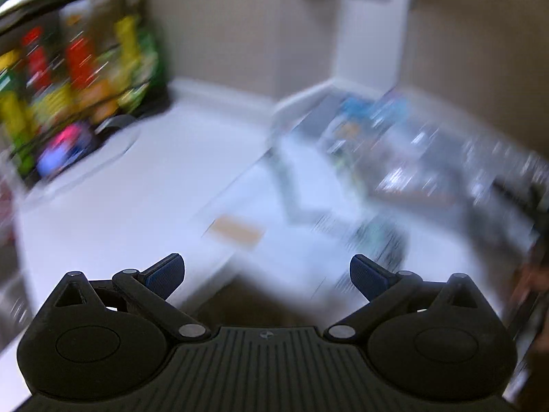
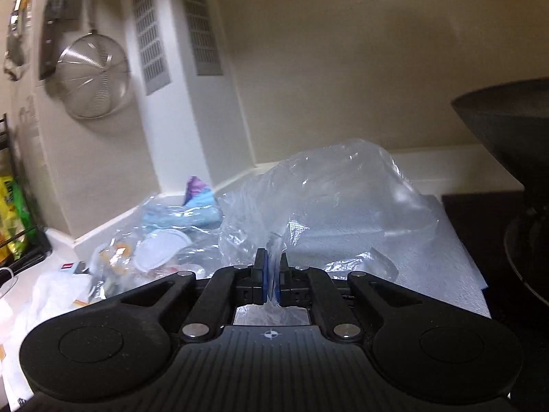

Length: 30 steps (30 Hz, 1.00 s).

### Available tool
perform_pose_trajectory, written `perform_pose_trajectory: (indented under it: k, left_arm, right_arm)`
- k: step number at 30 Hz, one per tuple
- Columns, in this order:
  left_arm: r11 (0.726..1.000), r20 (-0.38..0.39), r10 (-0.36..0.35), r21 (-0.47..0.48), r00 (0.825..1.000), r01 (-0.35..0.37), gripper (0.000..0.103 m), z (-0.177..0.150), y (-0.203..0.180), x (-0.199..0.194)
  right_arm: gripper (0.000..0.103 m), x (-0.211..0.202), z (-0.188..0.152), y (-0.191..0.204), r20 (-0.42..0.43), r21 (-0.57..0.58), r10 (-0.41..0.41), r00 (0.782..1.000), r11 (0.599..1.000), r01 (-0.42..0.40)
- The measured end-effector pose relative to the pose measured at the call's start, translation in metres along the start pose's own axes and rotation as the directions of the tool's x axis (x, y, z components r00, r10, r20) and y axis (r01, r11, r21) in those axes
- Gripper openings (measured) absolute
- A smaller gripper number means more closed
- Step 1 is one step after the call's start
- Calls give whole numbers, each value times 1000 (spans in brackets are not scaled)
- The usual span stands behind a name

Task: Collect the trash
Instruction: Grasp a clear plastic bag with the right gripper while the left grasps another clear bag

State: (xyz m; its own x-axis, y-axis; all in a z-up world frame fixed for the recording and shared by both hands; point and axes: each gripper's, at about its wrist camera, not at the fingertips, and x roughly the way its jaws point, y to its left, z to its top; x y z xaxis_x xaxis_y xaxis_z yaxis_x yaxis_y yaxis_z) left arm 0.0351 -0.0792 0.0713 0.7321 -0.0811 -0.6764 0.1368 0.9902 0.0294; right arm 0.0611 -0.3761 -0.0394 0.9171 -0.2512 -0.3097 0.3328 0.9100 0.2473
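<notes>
My right gripper (image 2: 272, 266) is shut on the edge of a clear plastic bag (image 2: 329, 192), which billows up over the counter in front of it. Beside the bag lies a heap of trash: a blue and purple wrapper (image 2: 195, 202), a white lid (image 2: 159, 245) and crumpled white plastic (image 2: 58, 288). My left gripper (image 1: 267, 271) is wide open and empty above the white counter (image 1: 137, 178). The left wrist view is blurred; a smeared pile of trash (image 1: 377, 171) and a tan piece (image 1: 235, 230) lie ahead of it.
A black rack of colourful packets (image 1: 68, 75) stands at the left, also at the edge of the right wrist view (image 2: 13, 219). A metal strainer (image 2: 92, 79) hangs on the wall. A dark bowl or pan (image 2: 507, 123) sits at the right above a dark stovetop (image 2: 480, 226).
</notes>
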Motion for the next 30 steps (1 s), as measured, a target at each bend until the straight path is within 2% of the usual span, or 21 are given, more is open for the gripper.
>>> perform_pose_trajectory:
  k: [2,4,10,14,18,20,22,23,24,25,27,30]
  left_arm:
    - [999,54,-28,24,998,26,103,25,-22,19]
    - [998,65,-50,45,997,47,103,45,-44,43]
    - [979,-7,-156,129,988,156,103,74,-113,114]
    - [976,-52,-141,158,989,148,103,80,-152,156]
    - [980,-170,-114,145,979,139,103,80,-167,197]
    - [978,-170,-98,167,981,127,102,76,-172,201]
    - [975,-137,-82,196,987,108,86,72,-174,196]
    - [975,-130,-67,200,989,92,55,71,-175,194]
    - [976,-143,-57,201,988,86,11,72,-174,192]
    - [978,-167,-66,185,984,97,2,72,-171,190]
    - [986,-159,-96,122,983,116,0,75,-161,180]
    - [984,-92,-135,106,987,145,0,79,-150,153]
  right_arm:
    - [4,0,-1,-1,-3,1,-31,1000,1000,31]
    - [5,0,-2,-3,-8,15,-38,999,999,38]
    - [5,7,-3,-7,-28,40,-45,999,998,46]
    - [5,9,-4,-9,-36,53,-39,999,998,41]
    - [5,10,-4,-11,-47,68,-36,998,997,40]
    - [5,13,-3,-10,-49,71,-34,998,997,38]
    - [5,13,-2,-10,-50,72,-33,998,997,37]
    - [5,13,-2,-10,-49,71,-33,998,997,37]
    - [5,12,-3,-10,-48,70,-31,998,997,34]
    - [5,12,-3,-10,-47,69,-29,998,997,32]
    - [5,12,-3,-10,-43,69,-29,999,997,31]
    - [5,10,-4,-10,-37,71,-25,999,997,27]
